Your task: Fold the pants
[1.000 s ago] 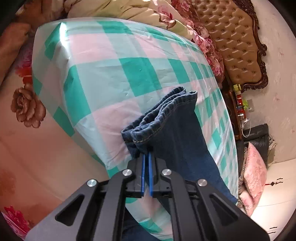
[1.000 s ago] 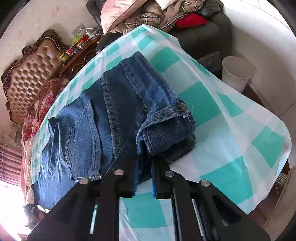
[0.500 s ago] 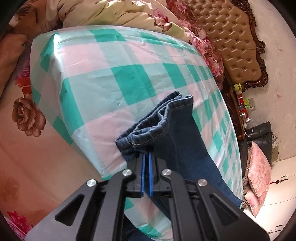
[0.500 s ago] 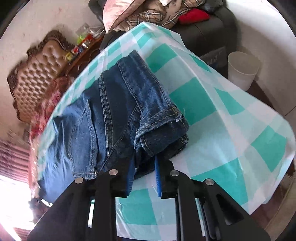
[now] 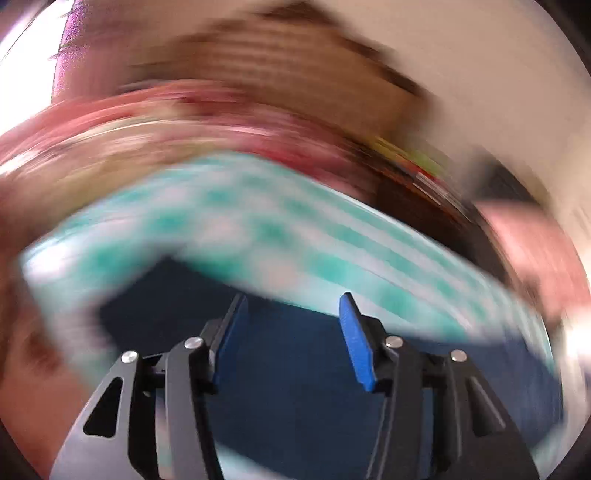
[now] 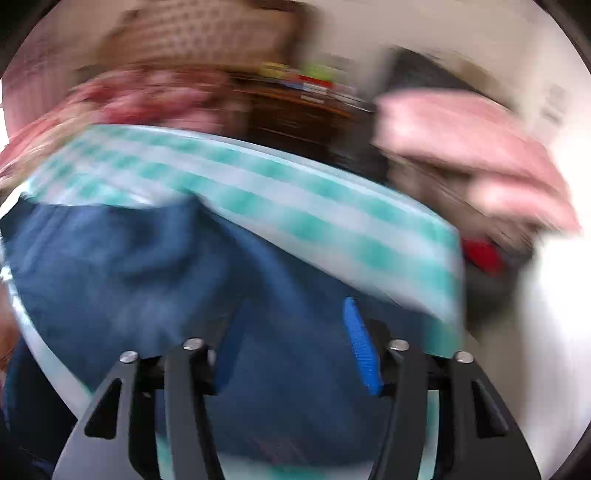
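Both views are smeared by fast motion. The blue jeans (image 5: 295, 362) lie on the green-and-white checked cloth (image 5: 280, 229). My left gripper (image 5: 293, 306) hangs over the jeans; its jaws are opening and the blue pads (image 5: 354, 332) stand apart with no cloth pinched between them. In the right wrist view the jeans (image 6: 147, 280) spread below my right gripper (image 6: 291, 314), whose jaws are opening too, pads apart and clear of the denim. The checked cloth (image 6: 295, 199) runs behind.
A brown padded headboard (image 6: 207, 33) and flowered bedding (image 6: 140, 96) lie beyond the cloth. Pink cushions (image 6: 465, 147) pile at the right, a red item (image 6: 480, 254) below them. A dark bedside stand with coloured items (image 5: 417, 173) sits past the cloth's far edge.
Both grippers have let go of the jeans and opened. Both cameras have swung and rolled quickly, so the bed now lies across the frame and everything is blurred.
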A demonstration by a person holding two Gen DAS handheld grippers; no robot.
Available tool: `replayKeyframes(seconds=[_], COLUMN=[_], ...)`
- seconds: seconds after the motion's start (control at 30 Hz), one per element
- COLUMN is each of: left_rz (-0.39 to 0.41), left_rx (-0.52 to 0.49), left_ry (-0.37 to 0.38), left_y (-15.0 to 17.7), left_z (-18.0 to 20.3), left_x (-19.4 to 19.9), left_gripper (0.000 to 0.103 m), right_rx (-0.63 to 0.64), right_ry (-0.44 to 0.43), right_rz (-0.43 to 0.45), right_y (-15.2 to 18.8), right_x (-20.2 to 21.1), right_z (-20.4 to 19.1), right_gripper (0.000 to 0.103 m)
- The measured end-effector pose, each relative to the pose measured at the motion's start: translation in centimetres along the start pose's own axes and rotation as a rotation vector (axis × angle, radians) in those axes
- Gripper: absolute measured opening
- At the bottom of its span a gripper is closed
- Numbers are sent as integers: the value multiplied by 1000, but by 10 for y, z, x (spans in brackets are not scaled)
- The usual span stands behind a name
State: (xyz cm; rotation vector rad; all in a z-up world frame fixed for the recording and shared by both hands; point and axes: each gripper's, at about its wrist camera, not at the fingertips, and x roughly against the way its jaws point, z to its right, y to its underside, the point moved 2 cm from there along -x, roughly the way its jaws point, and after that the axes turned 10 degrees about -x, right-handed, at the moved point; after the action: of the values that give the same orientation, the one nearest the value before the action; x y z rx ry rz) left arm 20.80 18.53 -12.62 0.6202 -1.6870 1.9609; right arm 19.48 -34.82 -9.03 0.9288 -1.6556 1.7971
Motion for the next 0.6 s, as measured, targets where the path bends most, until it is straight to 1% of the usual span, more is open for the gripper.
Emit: replayKeyframes(seconds=[0.03, 0.07, 0.1, 0.13, 0.17, 0.2, 0.23, 0.27, 0.3, 0.33, 0.37, 0.4, 0.43, 0.47, 0.5, 0.53, 0.57, 0.6], left_rz=[-15, -32, -50, -74, -103, -121, -137, -155, -163, -176, -177, -173, -169, -162, -158, -150, -133, -118], left_rx=[-80, -178, -251, -317, -384, -411, -431, -472, -501, -558, -587, -609, -623, -631, -628, -611, -591, -592], left_ry=[73, 161, 223, 274, 332, 375, 412, 433, 433, 417, 396, 379, 368, 334, 329, 347, 386, 407], left_y=[0, 2, 5, 9, 14, 16, 20, 22, 24, 26, 28, 27, 24, 19, 15, 9, 1, -3], left_z=[39, 86, 119, 149, 181, 198, 212, 229, 236, 246, 250, 251, 252, 250, 253, 254, 260, 269], left_x=[-16, -34, -47, -60, -75, -85, -94, -107, -114, -125, -132, -138, -143, -149, -150, -148, -142, -138], left_gripper=[52, 52, 52, 51, 51, 51, 51, 51, 51, 51, 51, 51, 51, 51, 50, 50, 50, 50], right_rx=[7, 5, 12, 20, 15, -2, -37, -58, -76, -97, -115, -133, -166, -218, -266, -308, -334, -345], right_ry=[-67, -98, -126, -111, -93, -83, -49, -14, 5, 47, 118, 134, 121, 101, 83, 61, 45, 46], right_rz=[-15, -23, -33, -41, -46, -57, -76, -89, -103, -105, -94, -89, -85, -83, -53, -5, 32, 64], right_y=[-14, -22, -31, -36, -38, -42, -45, -47, -46, -46, -47, -46, -47, -47, -48, -49, -50, -49], right_x=[-26, -43, -68, -91, -106, -121, -141, -153, -163, -173, -179, -182, -183, -181, -170, -154, -140, -124], right_z=[-16, -25, -36, -42, -45, -42, -34, -29, -24, -15, -9, -1, 4, 10, 17, 25, 31, 36], right_gripper=[34, 33, 32, 29, 29, 29, 28, 28, 26, 23, 23, 23, 23, 23, 24, 29, 31, 36])
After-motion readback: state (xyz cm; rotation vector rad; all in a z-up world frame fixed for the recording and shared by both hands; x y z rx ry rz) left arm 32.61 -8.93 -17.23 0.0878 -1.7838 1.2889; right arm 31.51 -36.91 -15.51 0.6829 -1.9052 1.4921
